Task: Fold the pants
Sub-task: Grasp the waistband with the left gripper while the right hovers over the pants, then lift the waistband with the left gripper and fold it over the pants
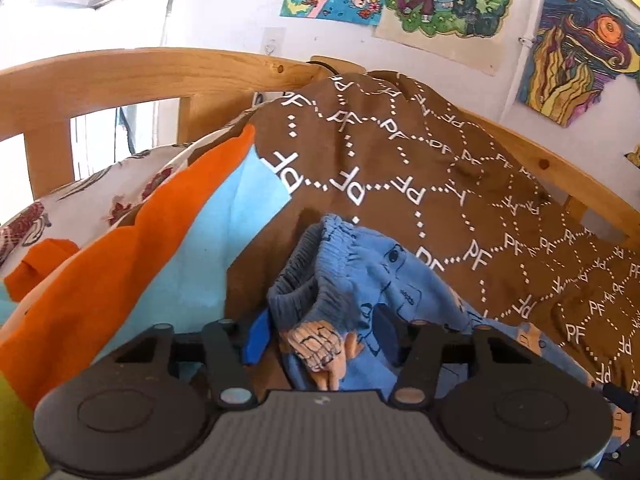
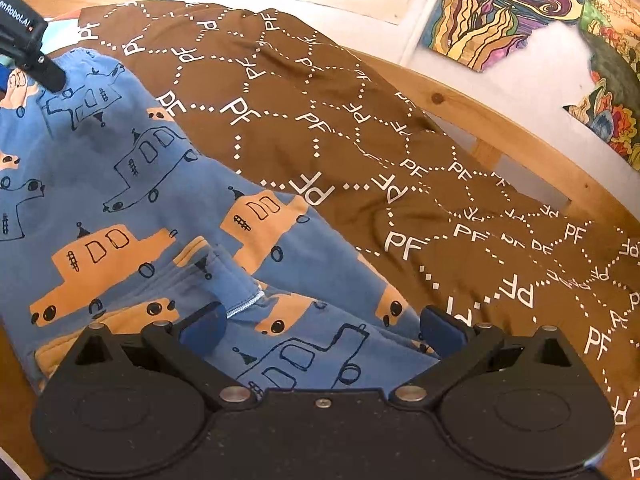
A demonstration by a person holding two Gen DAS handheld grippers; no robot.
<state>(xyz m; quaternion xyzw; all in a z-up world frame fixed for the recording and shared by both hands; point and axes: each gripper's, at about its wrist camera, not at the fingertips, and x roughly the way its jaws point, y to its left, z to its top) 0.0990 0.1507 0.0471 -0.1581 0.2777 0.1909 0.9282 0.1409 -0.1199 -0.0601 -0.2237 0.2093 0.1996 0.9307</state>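
Blue pants (image 2: 120,184) printed with orange cars lie spread on a brown blanket. Their ribbed waistband (image 1: 304,276) is bunched up and raised between the blue pads of my left gripper (image 1: 322,328), which is shut on it. In the right wrist view one black finger of the left gripper (image 2: 48,72) rests at the waistband, top left. My right gripper (image 2: 320,330) hovers low over the leg end of the pants, jaws wide apart. Its pads (image 2: 204,328) touch no cloth that I can see. A hem seam (image 2: 244,304) lies just beyond the left pad.
The brown blanket (image 2: 360,120) with white "PF" lettering covers the bed. A wooden bed rail (image 1: 160,72) curves behind it, and drawings (image 2: 500,8) hang on the white wall. Orange cloth (image 1: 120,264), light blue cloth (image 1: 240,208) and a patterned pillow (image 1: 100,200) lie to the left.
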